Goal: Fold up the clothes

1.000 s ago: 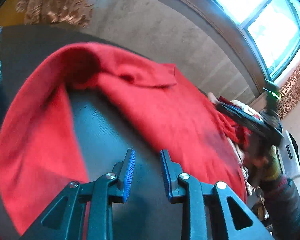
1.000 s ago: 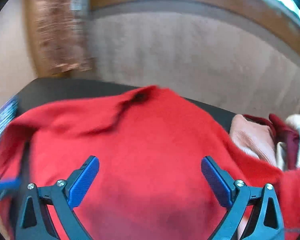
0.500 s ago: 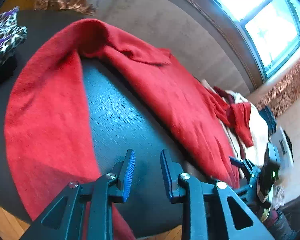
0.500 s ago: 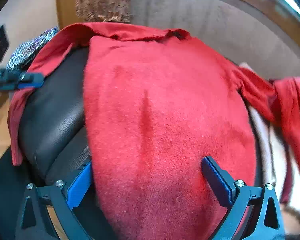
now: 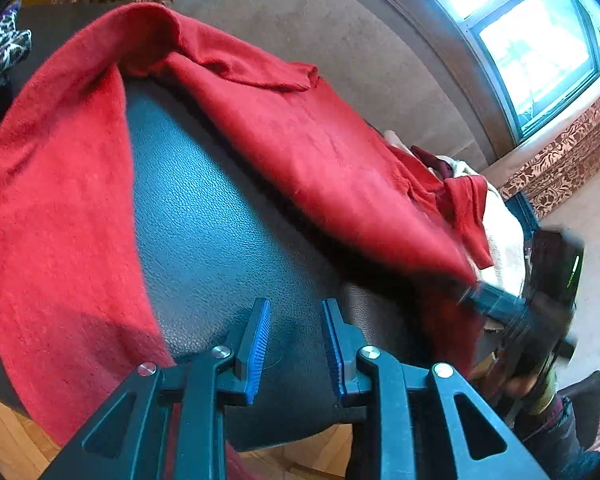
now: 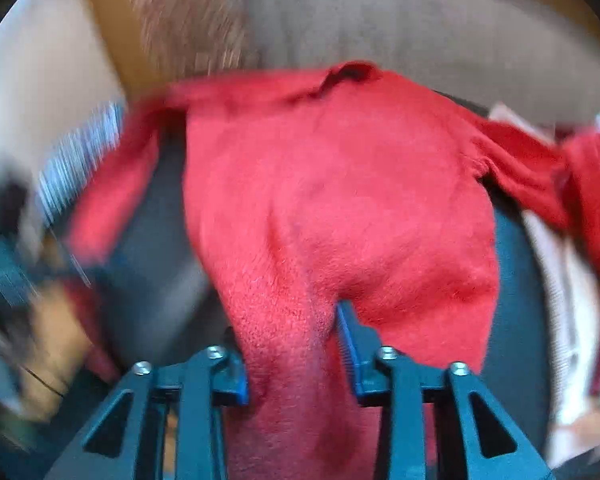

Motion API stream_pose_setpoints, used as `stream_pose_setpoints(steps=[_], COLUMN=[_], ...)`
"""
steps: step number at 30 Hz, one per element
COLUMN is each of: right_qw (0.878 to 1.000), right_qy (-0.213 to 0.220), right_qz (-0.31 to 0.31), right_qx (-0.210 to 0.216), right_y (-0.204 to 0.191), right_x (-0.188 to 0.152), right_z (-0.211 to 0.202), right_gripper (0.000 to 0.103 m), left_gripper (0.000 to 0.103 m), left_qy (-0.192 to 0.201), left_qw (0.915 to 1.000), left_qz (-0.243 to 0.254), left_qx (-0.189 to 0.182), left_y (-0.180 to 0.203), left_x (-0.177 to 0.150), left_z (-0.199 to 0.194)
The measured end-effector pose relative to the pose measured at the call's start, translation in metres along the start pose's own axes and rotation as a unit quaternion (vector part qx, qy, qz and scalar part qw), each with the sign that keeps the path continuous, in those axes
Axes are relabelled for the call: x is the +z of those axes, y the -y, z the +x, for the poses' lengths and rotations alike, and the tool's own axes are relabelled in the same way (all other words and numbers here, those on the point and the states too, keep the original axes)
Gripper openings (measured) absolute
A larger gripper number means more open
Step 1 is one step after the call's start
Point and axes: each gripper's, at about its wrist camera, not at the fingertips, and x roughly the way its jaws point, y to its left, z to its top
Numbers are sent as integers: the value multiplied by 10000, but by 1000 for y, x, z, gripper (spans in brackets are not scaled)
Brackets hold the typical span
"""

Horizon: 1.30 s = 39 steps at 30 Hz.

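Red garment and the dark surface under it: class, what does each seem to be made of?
Red garment: seemingly soft knit or fleece, matte, with a fuzzy nap. Dark surface: probably leather or faux leather, with a pebbled grain and slight sheen.

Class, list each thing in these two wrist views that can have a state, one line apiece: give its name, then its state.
red sweater: spread unfolded over the black surface, one edge bunched between the right jaws.
left gripper: jaws slightly apart, holding nothing, above bare black surface.
right gripper: jaws closed on the red sweater.
pile of other clothes: heaped unfolded, beside the sweater.
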Motion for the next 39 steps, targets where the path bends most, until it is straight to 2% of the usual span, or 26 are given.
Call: stream_pose_setpoints(steps=[2, 4, 5, 6, 8, 12, 18, 25, 26, 27, 28, 29, 30, 32, 35, 37, 39], right_qw=[9924, 9630, 9420, 9301, 9156, 8924, 8985, 9014, 9028, 9017, 9004, 8991, 8973, 9053, 9230, 9375, 9450], right_qy=[366, 554, 587, 623, 531, 551, 495, 475, 475, 464, 453, 441, 426, 385, 311, 318, 288], right_qz=[946, 2147, 2702, 3006, 3373, 3893, 3773, 3567, 3523, 3526, 3532, 3538, 3557, 3417, 3093, 2767, 2537], right_qx=[697, 1531, 1900, 2016, 2122, 2214, 2190, 2407, 2418, 2458, 2499, 2540, 2579, 2493, 2269, 2087, 2045], right_y=[32, 78, 100, 114, 132, 151, 159, 169, 168, 168, 169, 169, 170, 166, 153, 141, 132], right_x=[12, 14, 14, 11, 4, -7, 2, 1, 2, 2, 2, 3, 2, 6, 10, 12, 10], right_z=[-14, -10, -5, 1, 18, 35, 48, 60, 61, 62, 62, 62, 61, 55, 43, 32, 23], right_gripper=[33, 33, 33, 33, 33, 32, 31, 31, 32, 35, 36, 39, 43, 51, 76, 78, 82], left_gripper=[26, 28, 29, 30, 31, 31, 34, 44, 42, 33, 17, 11, 9, 7, 7, 7, 7], left_qy=[-2, 6, 13, 20, 21, -102, -182, -308, -293, -281, -276, -286, -315, -305, -419, -536, -647], left_qw=[9997, 9990, 9987, 9982, 9973, 9967, 9953, 9905, 9914, 9926, 9945, 9958, 9964, 9971, 9968, 9958, 9945], left_qz=[-117, -184, -205, -225, -262, -293, -281, -789, -775, -750, -703, -649, -585, -455, -83, 216, 444], left_qx=[-225, -402, -477, -552, -684, -755, -905, -1079, -1011, -908, -728, -578, -521, -529, -672, -710, -690], left_y=[0, 3, 6, 9, 14, 29, 56, 75, 77, 80, 81, 82, 83, 85, 95, 98, 95], left_x=[1, 6, 9, 12, 19, 39, 65, 78, 78, 79, 80, 80, 80, 78, 76, 73, 70], left_z=[1, 6, 10, 13, 21, 57, 108, 153, 156, 159, 160, 161, 159, 147, 117, 91, 62])
